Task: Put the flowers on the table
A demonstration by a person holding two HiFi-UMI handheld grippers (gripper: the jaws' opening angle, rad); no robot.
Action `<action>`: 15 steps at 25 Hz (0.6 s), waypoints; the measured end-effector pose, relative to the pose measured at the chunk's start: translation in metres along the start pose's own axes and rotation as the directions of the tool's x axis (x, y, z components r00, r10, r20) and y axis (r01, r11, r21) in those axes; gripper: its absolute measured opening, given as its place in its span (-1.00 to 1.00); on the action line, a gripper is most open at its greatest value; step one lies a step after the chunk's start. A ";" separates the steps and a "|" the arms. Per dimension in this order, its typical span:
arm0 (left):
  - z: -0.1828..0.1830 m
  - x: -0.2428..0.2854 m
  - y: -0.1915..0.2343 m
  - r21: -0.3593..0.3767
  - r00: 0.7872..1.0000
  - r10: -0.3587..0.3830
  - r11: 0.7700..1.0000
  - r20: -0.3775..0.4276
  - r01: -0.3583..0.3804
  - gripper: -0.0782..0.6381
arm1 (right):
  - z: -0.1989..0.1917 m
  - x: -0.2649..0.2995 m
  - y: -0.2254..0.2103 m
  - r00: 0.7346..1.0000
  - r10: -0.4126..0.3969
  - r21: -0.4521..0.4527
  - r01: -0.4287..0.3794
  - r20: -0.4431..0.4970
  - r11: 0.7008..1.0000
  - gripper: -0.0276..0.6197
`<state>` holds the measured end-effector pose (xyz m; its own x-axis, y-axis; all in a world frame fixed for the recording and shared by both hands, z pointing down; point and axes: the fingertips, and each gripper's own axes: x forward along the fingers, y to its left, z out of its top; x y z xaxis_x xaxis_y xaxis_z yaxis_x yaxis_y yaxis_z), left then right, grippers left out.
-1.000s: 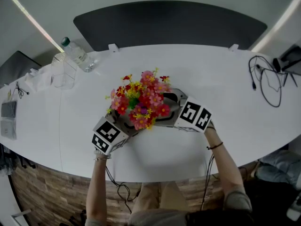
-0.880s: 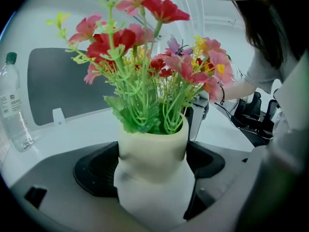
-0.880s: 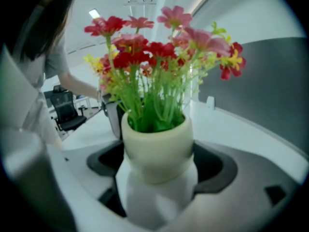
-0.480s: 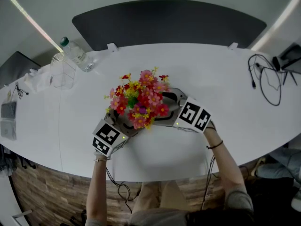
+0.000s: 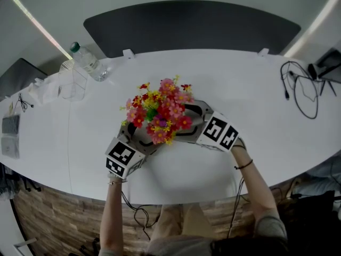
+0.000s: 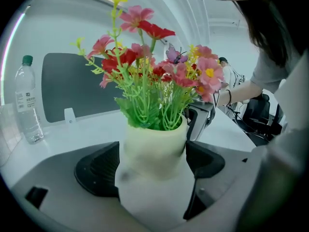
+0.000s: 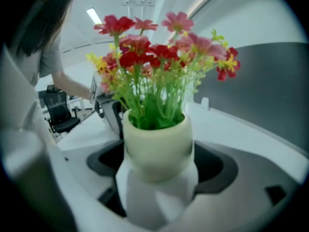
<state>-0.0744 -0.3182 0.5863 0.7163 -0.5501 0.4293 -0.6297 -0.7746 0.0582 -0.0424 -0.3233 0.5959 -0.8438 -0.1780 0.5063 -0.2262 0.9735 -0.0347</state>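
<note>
Head view looks down on two bare forearms (image 5: 113, 207) reaching over the near edge of a white table (image 5: 256, 105), each carrying a hand-held gripper. The left hand-held gripper (image 5: 138, 137) and the right hand-held gripper (image 5: 187, 124) meet from opposite sides beneath a bunch of red, pink and yellow flowers (image 5: 159, 111), near the table's front middle.

Left gripper view shows that gripper's jaws spread wide and clamped on the two flanks of a cream vase (image 6: 154, 146), which fills the gap between them. Right gripper view shows the same hold from the other side: jaws wide and pressed to the vase, green stems rising from its mouth. Each gripper's body shows just behind the vase in the other's view.

From above, the blooms cover the vase and all the jaw tips. The vase's lower part is pale and blurred in both gripper views and its base is out of sight, so whether it rests on the table cannot be told.

Further back on the left stand a clear container (image 5: 72, 81) and a water bottle (image 5: 88, 62). Black cables (image 5: 301, 89) lie at the far right, and a dark panel (image 5: 192, 28) runs behind the table's far edge.
</note>
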 end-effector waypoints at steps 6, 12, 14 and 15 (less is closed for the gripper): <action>-0.001 -0.007 0.001 -0.026 0.999 0.028 0.999 0.020 -0.027 0.43 | -0.006 -0.008 -0.004 0.999 -0.044 0.051 0.043 0.009 0.998 0.45; -0.002 -0.014 -0.009 -0.079 0.999 0.029 0.997 0.031 -0.027 0.43 | -0.005 -0.021 -0.003 0.996 -0.090 0.093 0.088 0.015 0.992 0.45; -0.003 -0.016 -0.013 -0.091 0.999 0.036 0.995 0.032 -0.033 0.42 | 0.000 -0.025 -0.002 0.994 -0.102 0.111 0.097 0.035 0.989 0.45; -0.003 -0.018 -0.014 -0.097 0.999 0.041 0.995 0.035 -0.037 0.41 | 0.002 -0.026 -0.001 0.993 -0.107 0.118 0.101 0.043 0.988 0.45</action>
<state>-0.0790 -0.2966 0.5807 0.7003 -0.5917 0.3992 -0.6821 -0.7197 0.1299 -0.0211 -0.3196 0.5805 -0.8350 -0.2871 0.4694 -0.3662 0.9267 -0.0847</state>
